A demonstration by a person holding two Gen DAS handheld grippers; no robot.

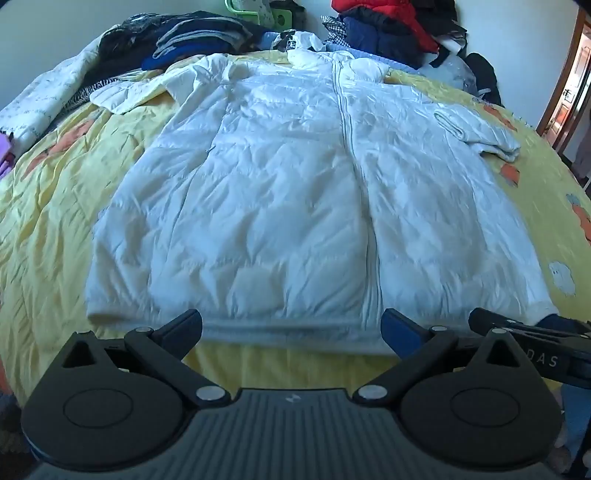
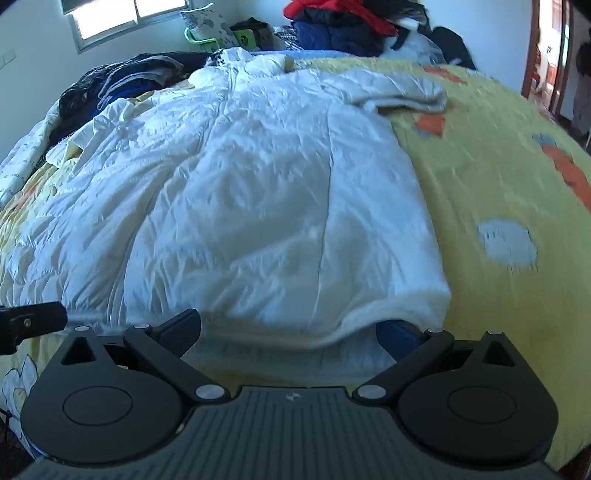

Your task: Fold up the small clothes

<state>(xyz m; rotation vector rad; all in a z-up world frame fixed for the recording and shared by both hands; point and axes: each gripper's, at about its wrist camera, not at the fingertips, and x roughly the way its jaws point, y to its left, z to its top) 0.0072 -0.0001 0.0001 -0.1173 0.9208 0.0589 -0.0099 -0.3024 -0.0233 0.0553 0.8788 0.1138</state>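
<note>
A white puffer jacket (image 1: pixel 280 192) lies flat and front up on the yellow bedspread (image 1: pixel 48 206), its zipper (image 1: pixel 351 147) running down the middle and both sleeves spread out. My left gripper (image 1: pixel 291 332) stands open just at the jacket's near hem, one finger on each side of the zipper's end, and no pad presses on cloth. In the right wrist view the jacket (image 2: pixel 258 192) fills the middle. My right gripper (image 2: pixel 290 332) is open at the hem's right corner, and the hem bulges over its right fingertip (image 2: pixel 397 332).
Piles of dark clothes (image 1: pixel 192 40) and a red and navy heap (image 1: pixel 384 26) crowd the far end of the bed. A white patterned quilt (image 1: pixel 40 99) lies at the left edge. There is a window (image 2: pixel 125 14) at the back left and a doorway (image 2: pixel 550 55) on the right.
</note>
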